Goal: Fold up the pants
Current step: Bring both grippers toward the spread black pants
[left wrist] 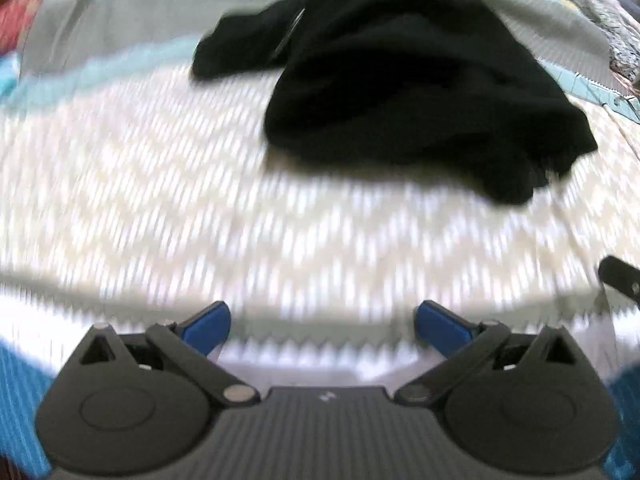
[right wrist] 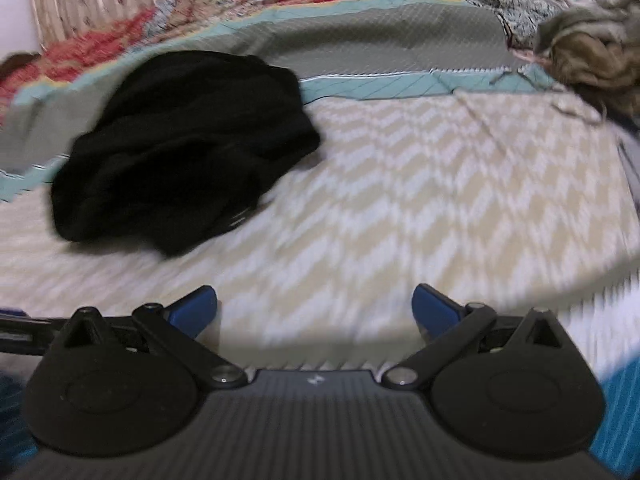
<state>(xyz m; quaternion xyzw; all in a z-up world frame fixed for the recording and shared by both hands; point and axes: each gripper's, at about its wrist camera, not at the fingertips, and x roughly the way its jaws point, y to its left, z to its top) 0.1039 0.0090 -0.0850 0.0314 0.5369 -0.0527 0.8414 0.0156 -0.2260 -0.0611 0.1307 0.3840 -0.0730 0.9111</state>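
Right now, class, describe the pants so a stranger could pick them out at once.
Find the bed's beige-and-white zigzag cover. Near its far edge, overlapping the grey band, lies a crumpled black fabric heap: the pants. It is the only plain black thing there.

Soft even indoor light; heavy motion blur throughout; fisheye bending at edges.

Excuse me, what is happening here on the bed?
A person holds two tongs and is about to fold black pants. The pants lie in a crumpled heap on a bedspread with a zigzag pattern. The left tongs and the right tongs are both open and empty, above the bedspread and short of the pants. Nothing is folded yet. A brown furry heap lies at the far right.
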